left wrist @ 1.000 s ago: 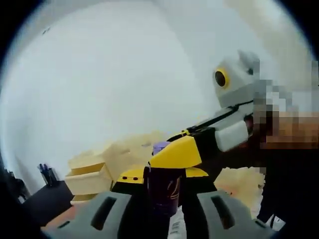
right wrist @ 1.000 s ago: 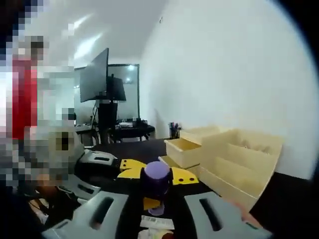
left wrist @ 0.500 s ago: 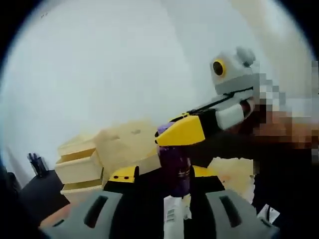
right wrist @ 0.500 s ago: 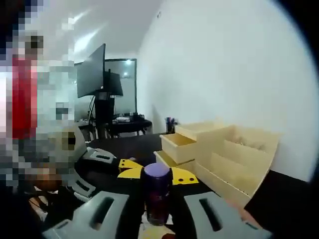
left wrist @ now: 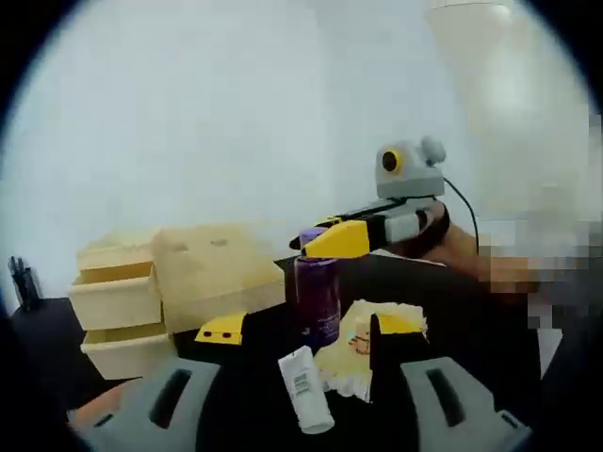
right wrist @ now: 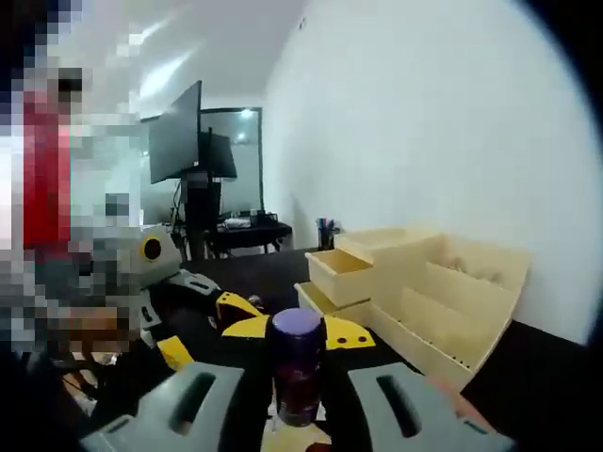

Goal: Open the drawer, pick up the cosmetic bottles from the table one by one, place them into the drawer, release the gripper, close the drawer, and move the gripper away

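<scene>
A dark purple cosmetic bottle (left wrist: pixel 317 301) with a lilac cap stands upright, its base low over the black table. My right gripper (left wrist: pixel 320 247) reaches in from the right and is shut on the bottle's top. In the right gripper view the bottle (right wrist: pixel 298 381) sits between the right gripper's (right wrist: pixel 297 330) yellow-tipped jaws. My left gripper (left wrist: pixel 306 327) is open and drawn back from the bottle; it also appears at the left as the left gripper (right wrist: pixel 203 327). A white tube (left wrist: pixel 306 400) and a patterned packet (left wrist: pixel 363 347) lie between the left jaws. The cream organizer (left wrist: pixel 212 268) has its upper drawer (left wrist: pixel 113 290) pulled out, also seen as the drawer (right wrist: pixel 344 268).
A pen holder (right wrist: pixel 327 247) stands behind the organizer (right wrist: pixel 443 301) near the white wall. Monitors (right wrist: pixel 179 141) on a stand fill the far left, beside a person in red. A hand (left wrist: pixel 462 250) holds the right gripper. The black table (left wrist: pixel 452 320) stretches to the right.
My left gripper's jaws, close around the purple bottle a second ago, have come apart and pulled back from it. The right gripper keeps hold of the bottle, and the tube and packet have come into sight.
</scene>
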Motion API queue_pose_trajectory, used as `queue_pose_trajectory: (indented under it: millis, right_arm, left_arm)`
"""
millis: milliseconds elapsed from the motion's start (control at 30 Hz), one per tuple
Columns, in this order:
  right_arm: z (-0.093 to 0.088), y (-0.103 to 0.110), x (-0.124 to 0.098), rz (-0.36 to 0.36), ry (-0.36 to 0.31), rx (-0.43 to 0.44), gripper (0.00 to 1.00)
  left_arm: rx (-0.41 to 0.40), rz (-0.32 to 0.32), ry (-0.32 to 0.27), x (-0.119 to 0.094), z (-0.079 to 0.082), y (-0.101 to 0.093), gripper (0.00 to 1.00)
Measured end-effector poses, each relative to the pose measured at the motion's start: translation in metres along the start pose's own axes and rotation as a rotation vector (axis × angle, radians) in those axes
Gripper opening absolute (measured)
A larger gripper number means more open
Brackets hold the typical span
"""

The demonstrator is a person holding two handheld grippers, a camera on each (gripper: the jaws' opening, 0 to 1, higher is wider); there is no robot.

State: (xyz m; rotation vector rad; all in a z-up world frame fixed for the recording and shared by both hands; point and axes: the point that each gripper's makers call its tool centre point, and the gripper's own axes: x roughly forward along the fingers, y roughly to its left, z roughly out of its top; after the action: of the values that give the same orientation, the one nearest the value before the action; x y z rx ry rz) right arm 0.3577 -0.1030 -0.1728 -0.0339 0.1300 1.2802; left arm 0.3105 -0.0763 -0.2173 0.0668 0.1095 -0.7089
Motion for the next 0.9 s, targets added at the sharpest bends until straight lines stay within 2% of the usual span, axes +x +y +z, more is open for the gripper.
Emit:
queue_pose_trajectory:
  millis: [33,100,133,200,300,500,633,900]
  right_arm:
    - [0.001,0.0,0.0,0.002,0.001,0.003,0.15]
    - [0.001,0.003,-0.002,0.008,0.004,0.006,0.15]
    - [0.001,0.004,-0.003,0.012,0.007,0.006,0.15]
    - [0.003,0.003,-0.004,0.017,0.009,0.004,0.15]
    - [0.007,0.002,-0.005,0.016,0.01,-0.009,0.15]
    - [0.019,-0.008,-0.006,0.015,0.009,-0.015,0.15]
    - [0.034,-0.018,-0.007,0.001,0.002,-0.026,0.15]
    - [0.06,-0.042,-0.014,-0.038,-0.03,-0.031,0.15]
  left_arm:
    - [-0.023,-0.021,0.004,-0.002,0.0,0.001,0.53]
    - [-0.026,-0.083,0.007,-0.005,0.0,0.001,0.61]
    - [-0.019,-0.093,-0.003,-0.008,0.002,0.003,0.63]
    - [0.032,-0.148,-0.033,-0.012,0.005,0.0,0.62]
    - [0.082,-0.213,-0.024,-0.016,-0.001,-0.007,0.59]
    - [0.128,-0.226,0.039,-0.009,-0.026,-0.004,0.59]
    - [0.081,-0.236,0.068,-0.009,-0.04,0.0,0.59]
    - [-0.001,-0.273,0.029,-0.019,-0.043,-0.001,0.59]
